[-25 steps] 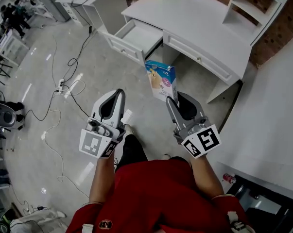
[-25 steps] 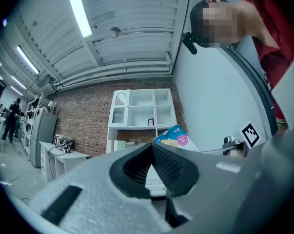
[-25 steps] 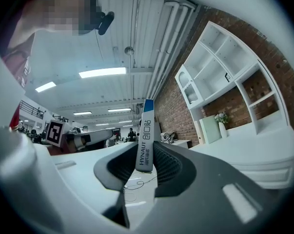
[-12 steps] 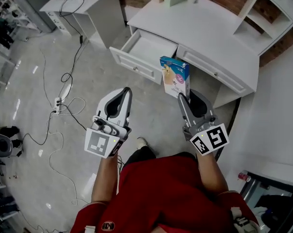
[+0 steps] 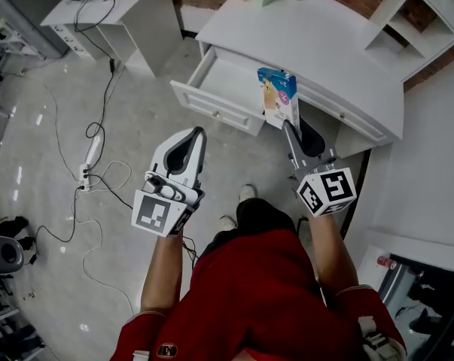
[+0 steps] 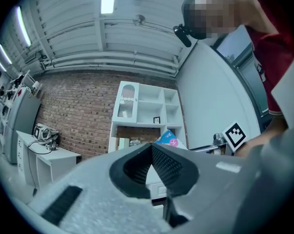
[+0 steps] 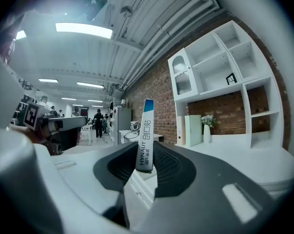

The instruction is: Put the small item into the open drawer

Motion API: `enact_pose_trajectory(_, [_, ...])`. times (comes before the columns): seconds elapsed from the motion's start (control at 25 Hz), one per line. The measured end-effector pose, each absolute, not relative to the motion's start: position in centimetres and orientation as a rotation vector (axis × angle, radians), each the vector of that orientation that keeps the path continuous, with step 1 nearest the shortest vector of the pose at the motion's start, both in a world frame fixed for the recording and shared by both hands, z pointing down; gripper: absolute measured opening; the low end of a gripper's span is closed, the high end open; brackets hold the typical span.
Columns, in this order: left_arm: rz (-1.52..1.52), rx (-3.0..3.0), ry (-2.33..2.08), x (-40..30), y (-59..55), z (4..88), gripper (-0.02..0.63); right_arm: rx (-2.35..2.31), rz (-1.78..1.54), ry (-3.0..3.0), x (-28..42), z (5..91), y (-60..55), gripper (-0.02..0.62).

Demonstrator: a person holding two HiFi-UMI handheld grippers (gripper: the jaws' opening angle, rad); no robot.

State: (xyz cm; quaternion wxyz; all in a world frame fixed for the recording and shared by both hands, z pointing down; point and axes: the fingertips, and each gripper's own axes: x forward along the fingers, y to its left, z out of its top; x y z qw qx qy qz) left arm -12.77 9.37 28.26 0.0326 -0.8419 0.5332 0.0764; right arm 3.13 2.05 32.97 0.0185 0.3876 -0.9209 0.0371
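The small item is a blue and white carton, held upright in my right gripper, whose jaws are shut on its lower edge. In the right gripper view the carton's narrow side stands between the pads of that gripper. It hangs in the air just right of the open white drawer, in front of the desk. The drawer looks empty inside. My left gripper is shut on nothing, low and left of the drawer, over the floor; the left gripper view shows this gripper with its tips together.
Black cables and a power strip lie on the floor at left. A second white table stands at top left, a shelf unit at the desk's right. The person's shoes are below the drawer.
The person has stepped closer to the desk. Both grippers and the carton have moved forward, and the carton now hangs beside the open drawer. The grips have not changed.
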Motion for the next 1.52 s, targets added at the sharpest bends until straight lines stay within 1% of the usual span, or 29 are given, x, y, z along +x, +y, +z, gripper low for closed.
enact_pose_trajectory(0.16, [0.202, -2.609, 1.631, -12.8, 8.2, 30.0, 0.0, 1.225, 0.092, -2.796, 3.3, 35.8, -0.1, 0.104])
enact_pose_trajectory(0.24, [0.183, -2.616, 1.634, -14.0, 6.6, 30.4, 0.0, 1.227, 0.081, -2.764, 2.5, 36.9, -2.0, 0.104])
enact_pose_trajectory(0.4, [0.153, -2.63, 1.637, -17.5, 1.4, 30.7, 0.0, 1.201, 0.066, -2.706, -0.3, 38.9, -7.2, 0.104])
enact_pose_trajectory(0.68, [0.127, -2.655, 1.614, -20.1, -7.6, 32.3, 0.0, 1.122, 0.06, -2.611, -2.9, 43.6, -14.3, 0.104])
enact_pose_trajectory(1.08, [0.118, -2.7, 1.592, -20.5, -17.9, 35.8, 0.0, 0.947, 0.095, -2.419, -5.5, 52.9, -21.1, 0.104])
enact_pose_trajectory(1.52, [0.103, -2.786, 1.552, -21.7, -21.9, 37.3, 0.0, 0.91, 0.261, -2.21, -6.5, 61.5, -25.8, 0.104])
